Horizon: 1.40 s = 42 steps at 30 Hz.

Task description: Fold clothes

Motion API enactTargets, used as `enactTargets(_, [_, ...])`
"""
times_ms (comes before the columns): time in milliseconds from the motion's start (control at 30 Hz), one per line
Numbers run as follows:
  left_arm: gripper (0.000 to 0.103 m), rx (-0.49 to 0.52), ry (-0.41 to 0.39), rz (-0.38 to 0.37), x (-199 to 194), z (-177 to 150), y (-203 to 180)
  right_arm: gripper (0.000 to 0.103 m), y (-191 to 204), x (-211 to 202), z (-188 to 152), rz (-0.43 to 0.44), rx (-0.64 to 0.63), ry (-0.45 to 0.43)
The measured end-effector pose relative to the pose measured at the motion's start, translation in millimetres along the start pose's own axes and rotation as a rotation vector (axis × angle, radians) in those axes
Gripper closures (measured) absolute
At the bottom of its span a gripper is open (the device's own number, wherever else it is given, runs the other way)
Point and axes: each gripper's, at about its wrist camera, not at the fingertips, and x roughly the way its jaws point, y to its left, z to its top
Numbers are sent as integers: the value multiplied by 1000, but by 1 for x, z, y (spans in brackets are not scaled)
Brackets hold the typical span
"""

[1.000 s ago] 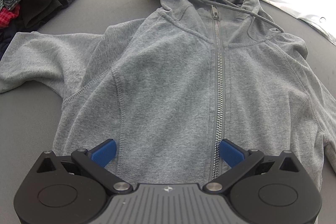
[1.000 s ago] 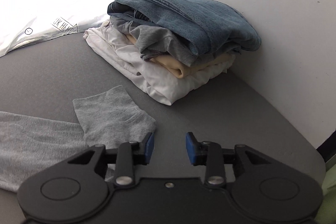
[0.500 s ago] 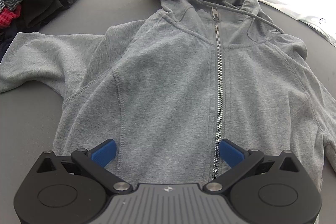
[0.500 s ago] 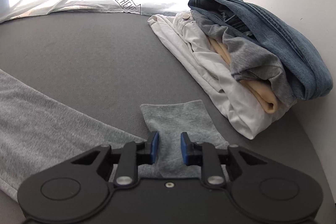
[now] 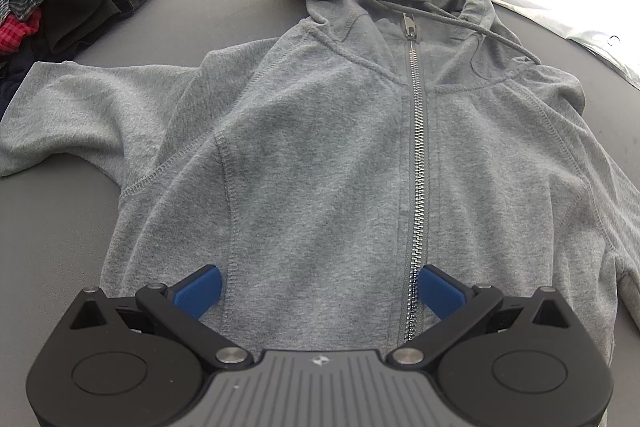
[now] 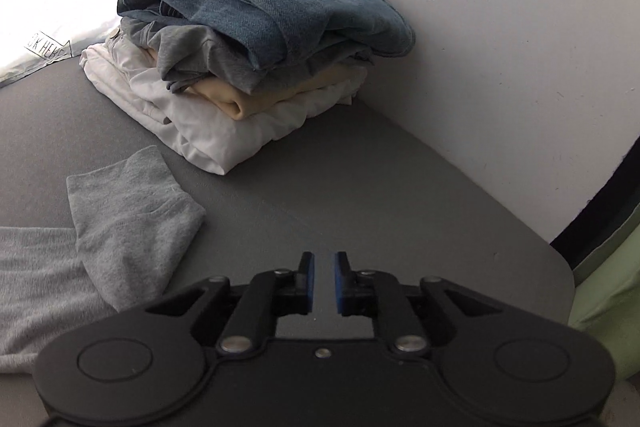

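The hoodie (image 5: 320, 147) lies zipped and spread flat, so folding is only beginning; a sleeve likely goes in first. The left gripper (image 5: 318, 287) hovers over its near hem, jaws wide apart, zipper just inside the right finger. The right gripper (image 6: 323, 283), jaws just closing to a narrow, seemingly empty gap, has the cuff (image 6: 128, 211) to its left.

The left wrist camera looks steeply down from close above the hem of a grey hoodie (image 5: 320, 155), facing up its zip toward the hood. The right wrist camera sits low over the grey surface (image 6: 360, 195), facing a folded stack (image 6: 256, 39) by the wall. Both views share the hoodie and surface.
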Motion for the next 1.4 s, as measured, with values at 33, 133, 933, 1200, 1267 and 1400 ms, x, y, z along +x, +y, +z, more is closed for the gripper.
enactTargets(33, [0,0,0,0,0,0,0,82,7,-3,1,33,-17,-17])
enactTargets(133, [0,-1,-3,0,0,0,0,63,39,-11,8,149,-91,-78])
enactTargets(933, [0,-1,-16,0,-1,-1,0,100,-20,5,-13,-61,139,17])
enactTargets(1200, [0,-6,-21,4,-2,-2,0,92,-25,-5,-17,53,139,-2])
enactTargets(1267, [0,-7,-24,4,-2,-3,0,77,2,-10,-2,144,72,-41])
enactTargets(1400, [0,-7,-29,4,-3,-4,1,65,64,-1,16,277,-98,-75])
